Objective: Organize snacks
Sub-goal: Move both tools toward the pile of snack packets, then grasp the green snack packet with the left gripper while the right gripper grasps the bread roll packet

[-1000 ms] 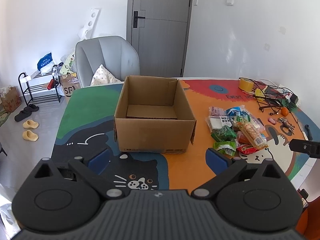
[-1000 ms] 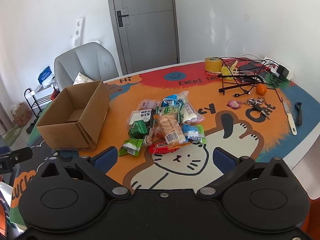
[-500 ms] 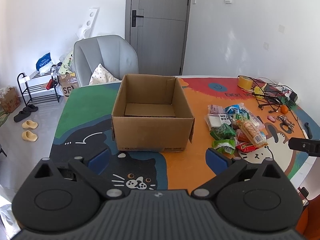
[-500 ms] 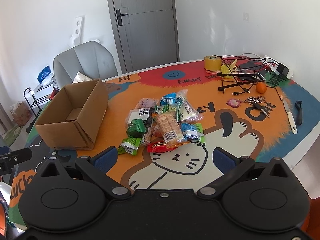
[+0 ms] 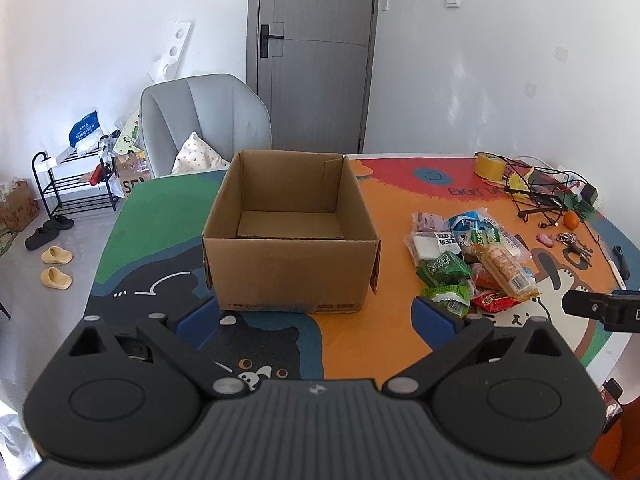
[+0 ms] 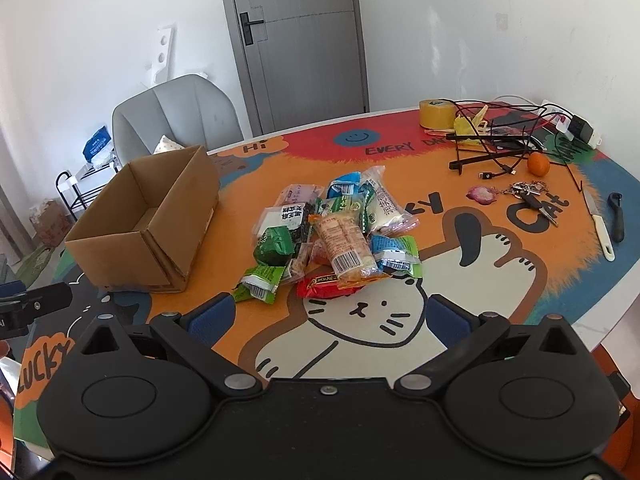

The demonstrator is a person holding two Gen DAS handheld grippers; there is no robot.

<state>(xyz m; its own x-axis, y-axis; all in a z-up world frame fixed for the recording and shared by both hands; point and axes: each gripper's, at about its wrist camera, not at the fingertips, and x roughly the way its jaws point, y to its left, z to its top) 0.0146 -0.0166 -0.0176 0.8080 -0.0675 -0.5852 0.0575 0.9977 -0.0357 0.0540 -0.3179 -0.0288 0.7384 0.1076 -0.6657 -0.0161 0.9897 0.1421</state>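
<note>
An open cardboard box [image 5: 290,248] [image 6: 146,220] stands empty on the colourful cat-print table mat [image 5: 344,332] [image 6: 472,280]. To its right lies a heap of snack packets [image 5: 468,256] [image 6: 336,236]: green, blue, red and clear wrappers. My left gripper [image 5: 316,316] hovers open just in front of the box, nothing between its blue pads. My right gripper [image 6: 328,316] hovers open short of the snack heap, also holding nothing. Each gripper shows as a dark tip at the edge of the other's view.
At the table's far right lie a yellow tape roll [image 6: 436,114], tangled cables on a black stand [image 6: 500,136], an orange [image 6: 538,164], keys [image 6: 528,192], a knife [image 6: 598,220]. A grey chair [image 5: 204,120] and shoe rack [image 5: 76,184] stand beyond the table.
Both grippers have shifted only slightly; the left view has drawn back a little from the box. Nothing on the table moved.
</note>
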